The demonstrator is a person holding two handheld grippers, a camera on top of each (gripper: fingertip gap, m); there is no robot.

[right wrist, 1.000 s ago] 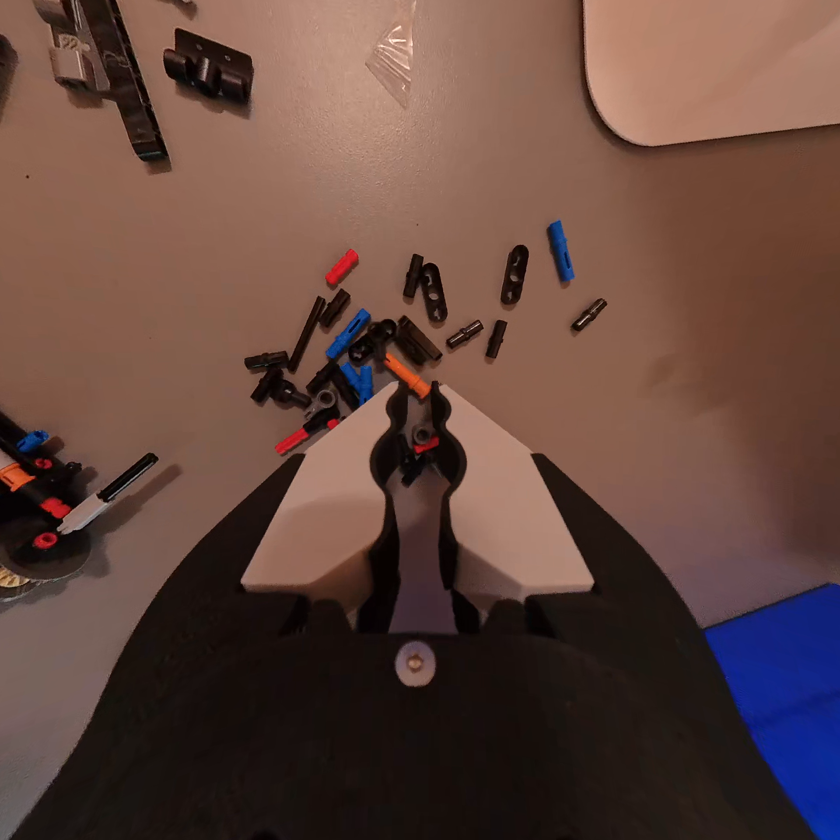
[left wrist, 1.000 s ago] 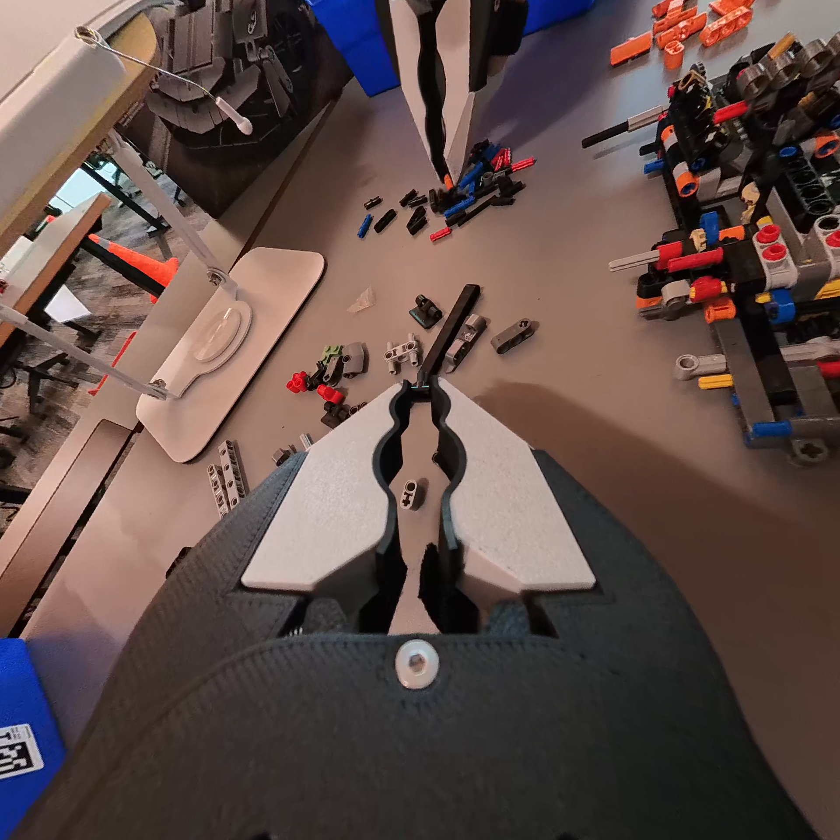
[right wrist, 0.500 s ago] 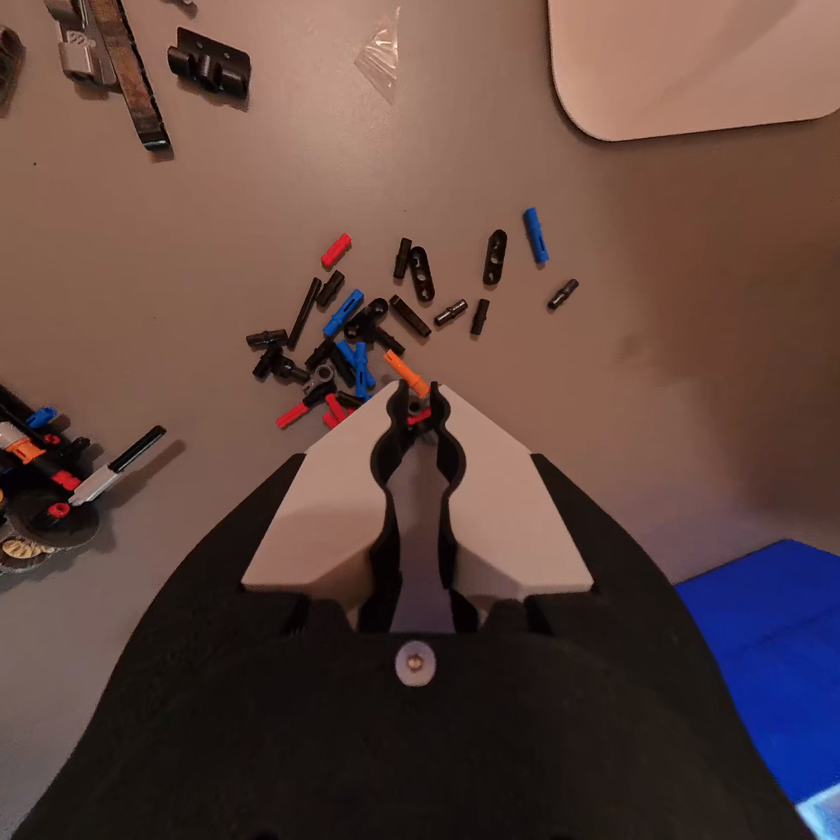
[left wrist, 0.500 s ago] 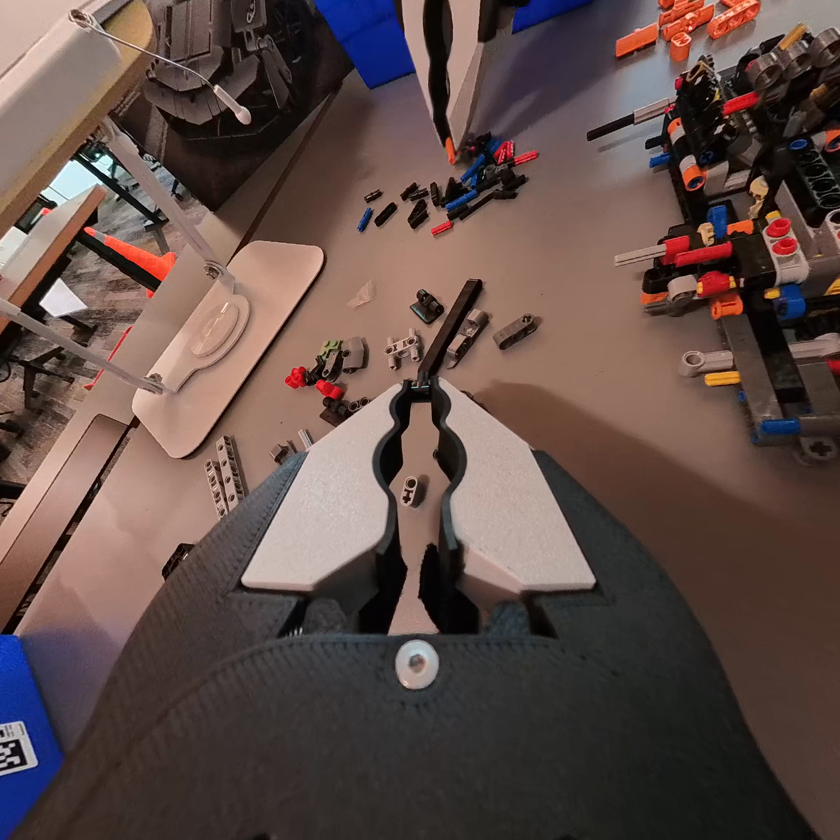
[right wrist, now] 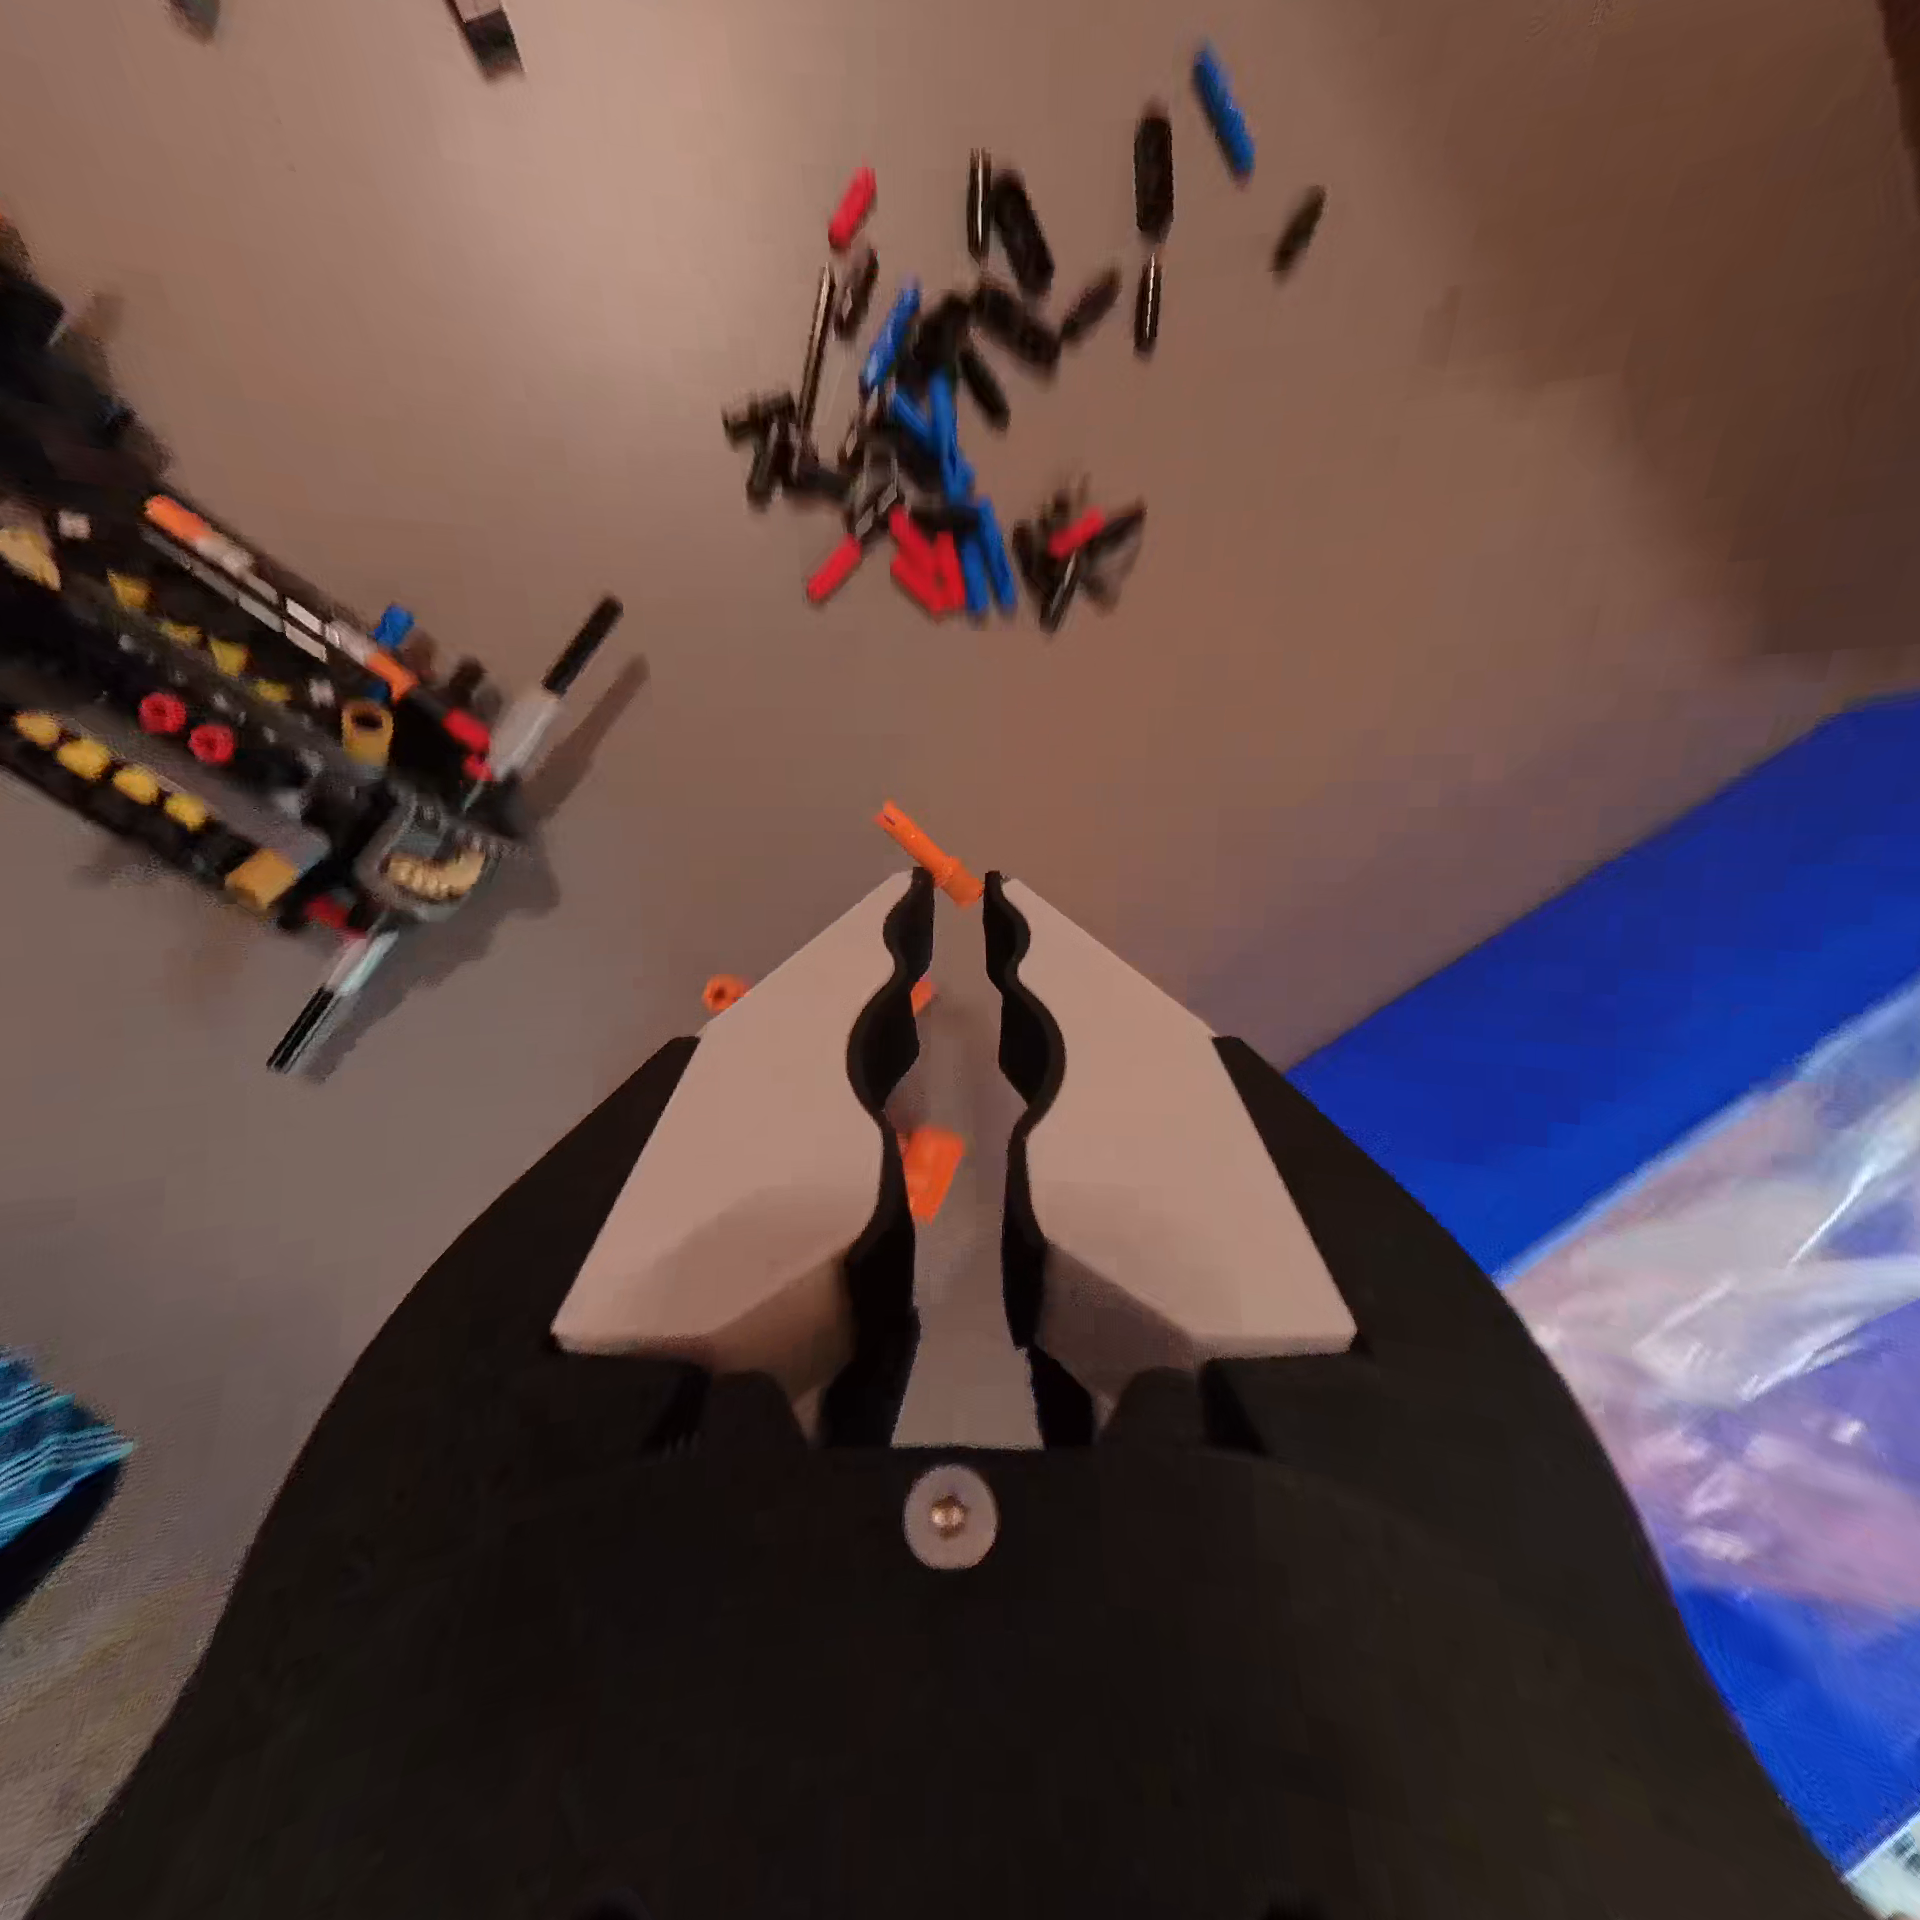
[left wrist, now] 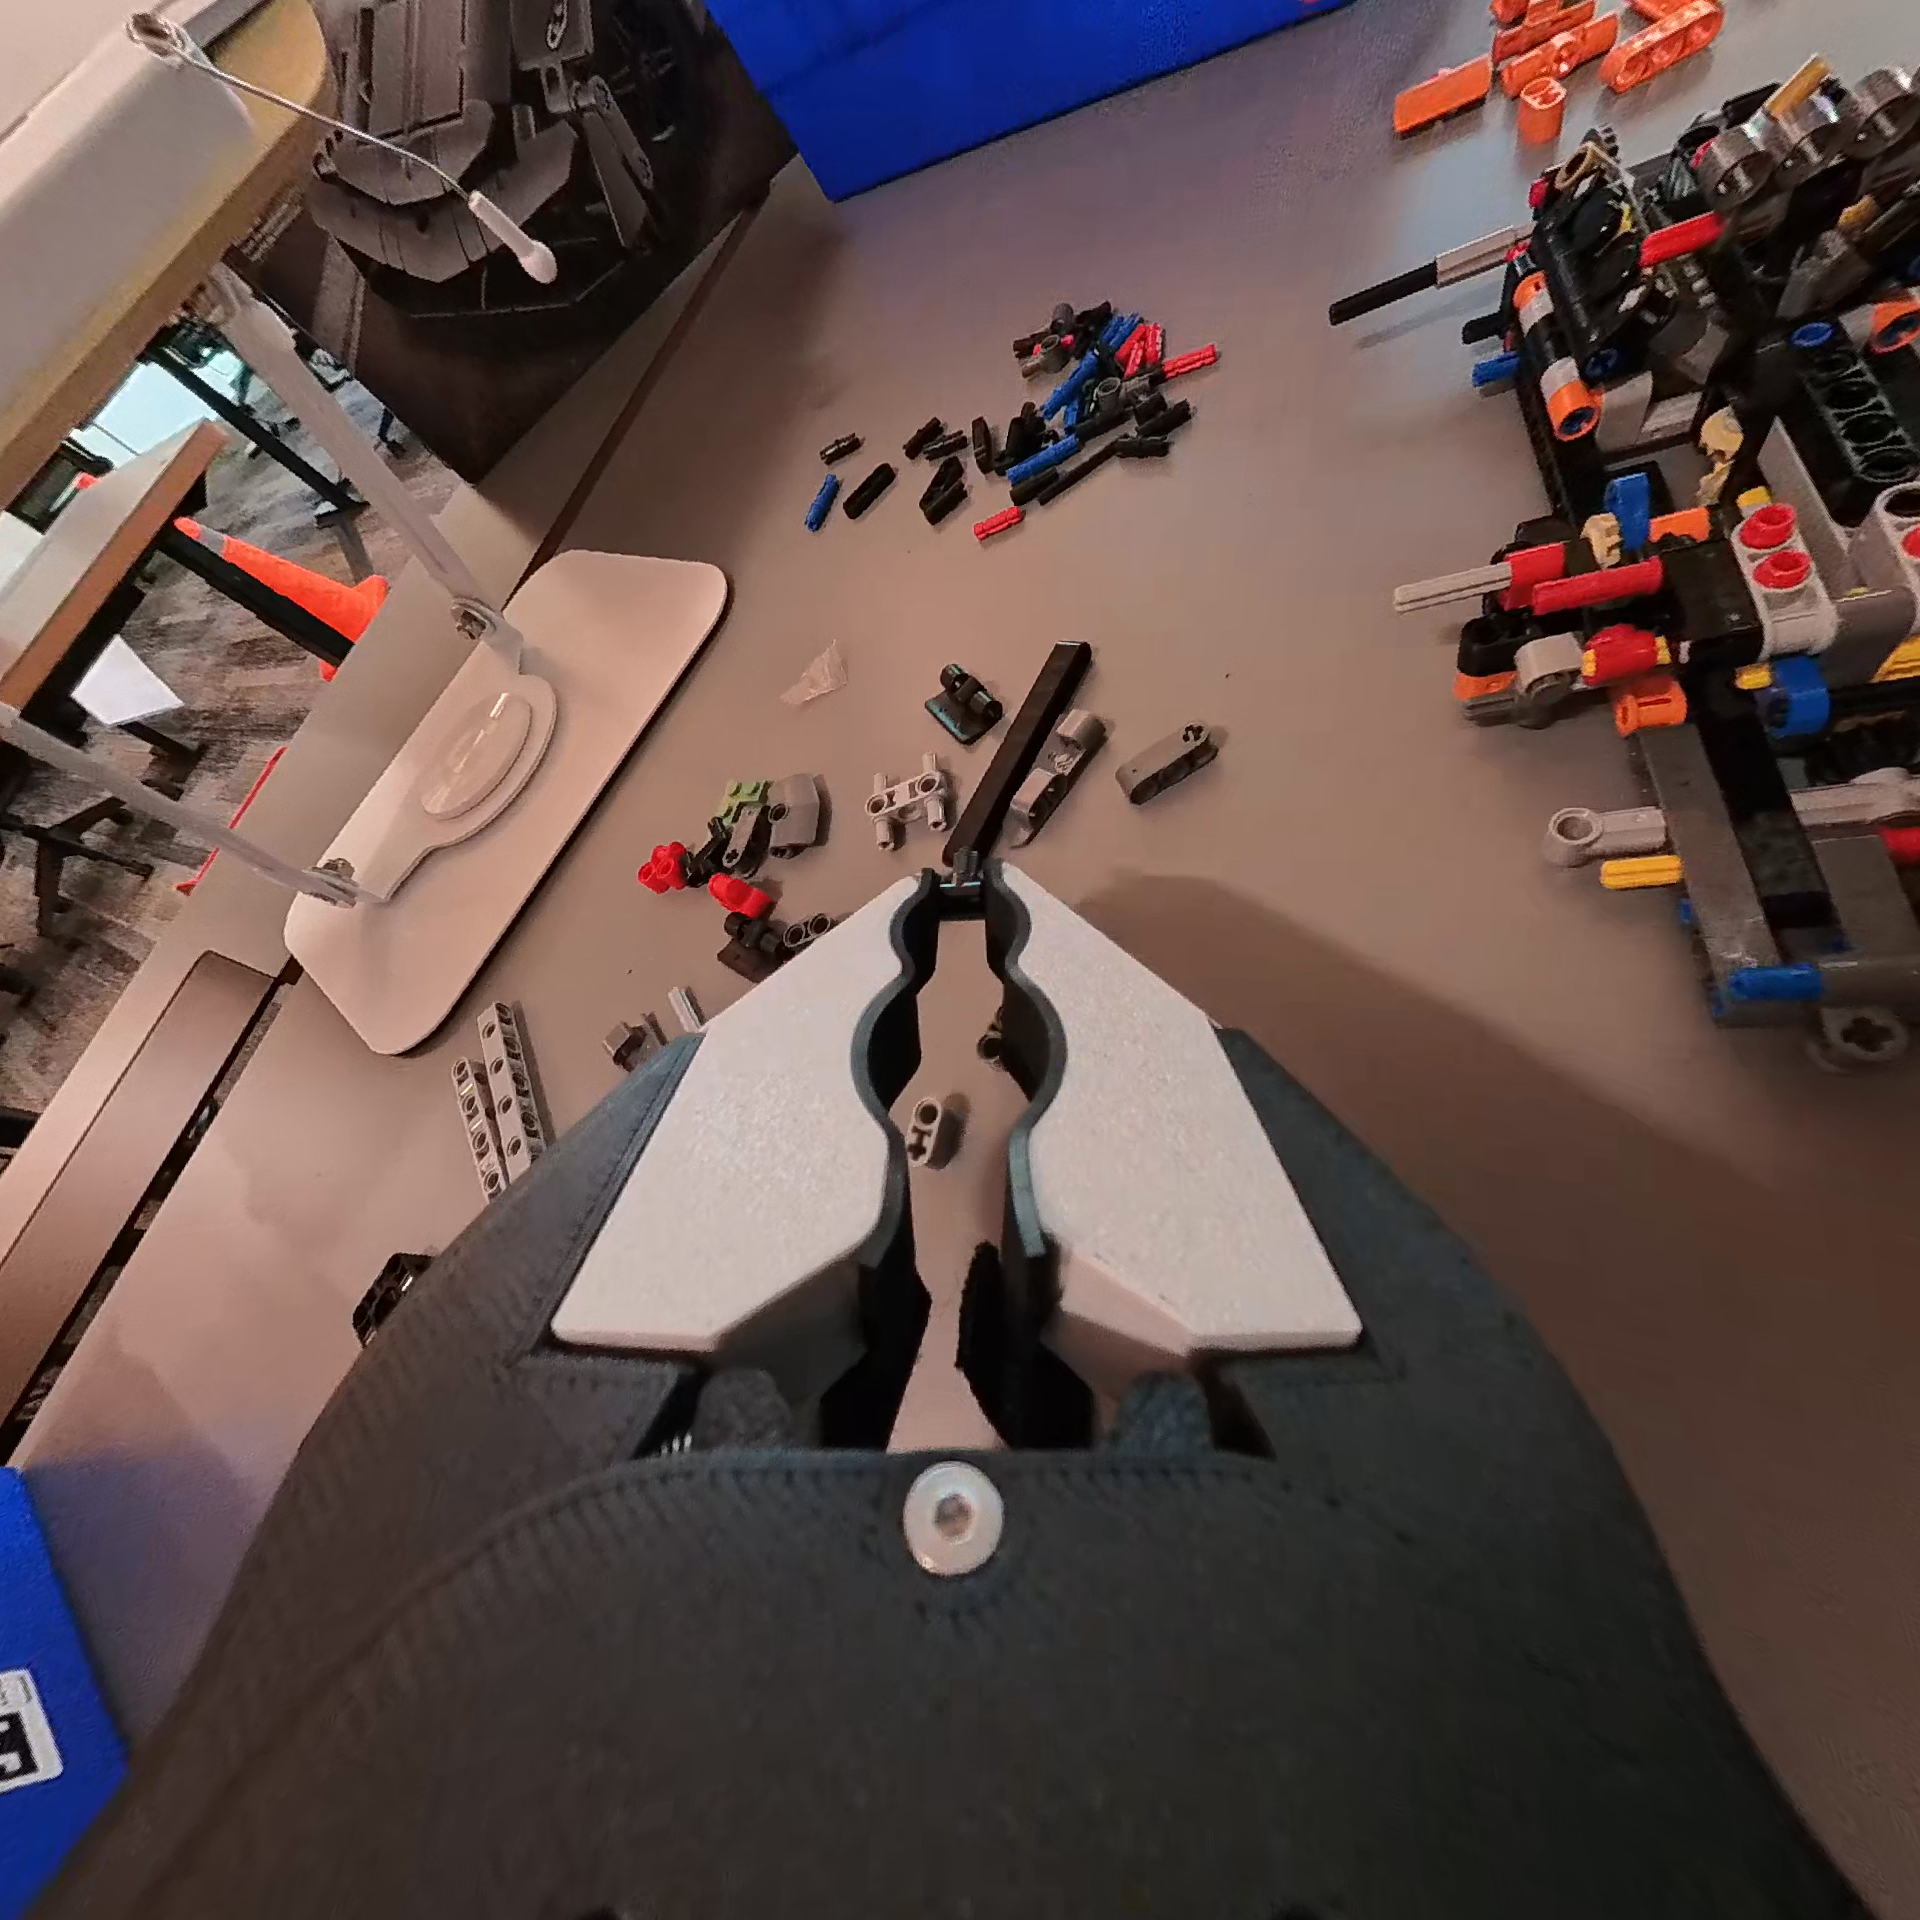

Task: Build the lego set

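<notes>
Left hand-held gripper (left wrist: 961,883): fingertips nearly closed, pinching a small dark pin; the black beam (left wrist: 1023,758) is sticking out fwd from the tips, other end angling over the desk (left wrist: 1299,1091).
Right hand-held gripper (right wrist: 951,883): tips standing a narrow gap apart, gripping an orange pin (right wrist: 928,854) crosswise; pin is tilting up-left past the tips. View is blurring from motion.
Lego build (left wrist: 1745,499): partly assembled chassis, black/grey w/ red, blue, orange, yellow parts, lying at desk's right side in left wrist view; also showing at left in right wrist view (right wrist: 239,717).
Pin pile (left wrist: 1081,405): black, blue, red pins lying scattered mid-desk, well apart from left tips; in right wrist view (right wrist: 935,416) sitting ahead of the tips, not touching.
Small parts near left tips: grey connectors (left wrist: 909,800), grey 2-hole link (left wrist: 1164,750), red bits (left wrist: 665,868), black bracket (left wrist: 964,704), clear plastic scrap (left wrist: 818,677).
Grey link betw. left fingers (left wrist: 928,1125): lying on desk under the gripper.
Orange pieces (left wrist: 1538,52): lying loose at desk's far right corner.
Orange bits under right gripper (right wrist: 928,1169): showing betw. fingers; cannot tell shape.
Stand base (left wrist: 582,727): pale flat plate resting at desk's left edge.
Blue bin (right wrist: 1662,987): sitting right of right gripper, w/ a clear bag (right wrist: 1766,1351) in it.
</notes>
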